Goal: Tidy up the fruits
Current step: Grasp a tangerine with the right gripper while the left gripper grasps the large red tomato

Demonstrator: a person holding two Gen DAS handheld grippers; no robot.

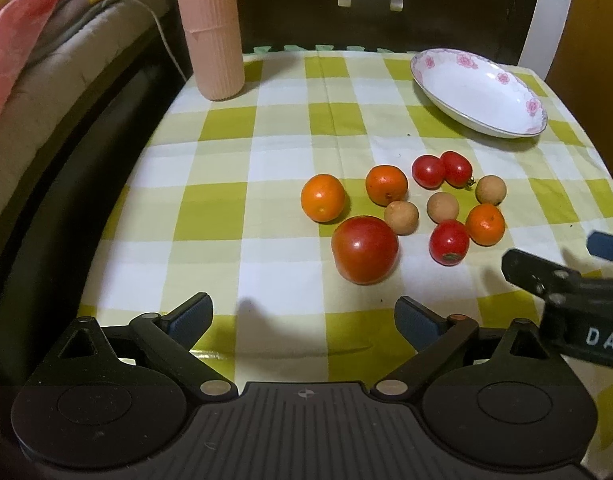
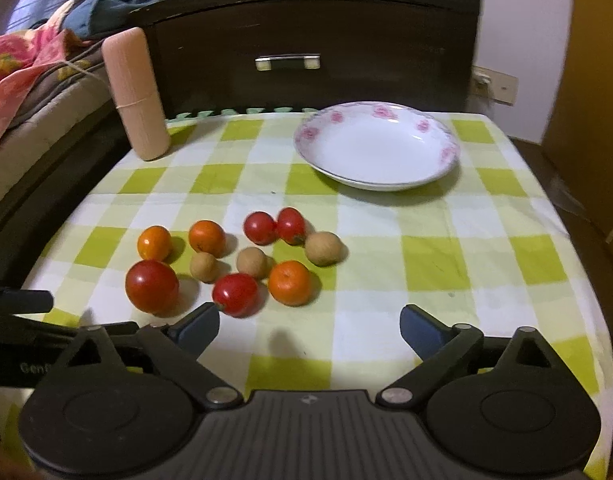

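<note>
The table [image 1: 210, 216], under a green-and-white checked cloth [image 2: 426, 264], fills the space ahead of both grippers. Behind it stands a dark cabinet [image 2: 306, 40] with a metal handle [image 2: 287, 62].

The left gripper [image 1: 304, 314] hangs low over the near edge, its fingers spread wide with nothing between them. The right gripper [image 2: 309, 326] sits beside it, also spread and empty; in the left view its dark fingers jut in from the right.

A pink ribbed cylinder [image 1: 210, 28] stands upright far ahead and left of the left gripper. A white plate [image 2: 376, 146] with pink flowers lies empty, ahead and slightly right of the right gripper, well apart from the fruit.

The fruit lies loose on the cloth, ahead and right of the left gripper, ahead and left of the right one. The big tomato [image 1: 364, 249] is nearest the left gripper. Three oranges [image 1: 323, 197] ring the group. Three small tomatoes [image 2: 237, 294] include one just beyond the right gripper's left finger, and two touching at the far side. Three tan longans [image 1: 401, 217] sit among them.
</note>
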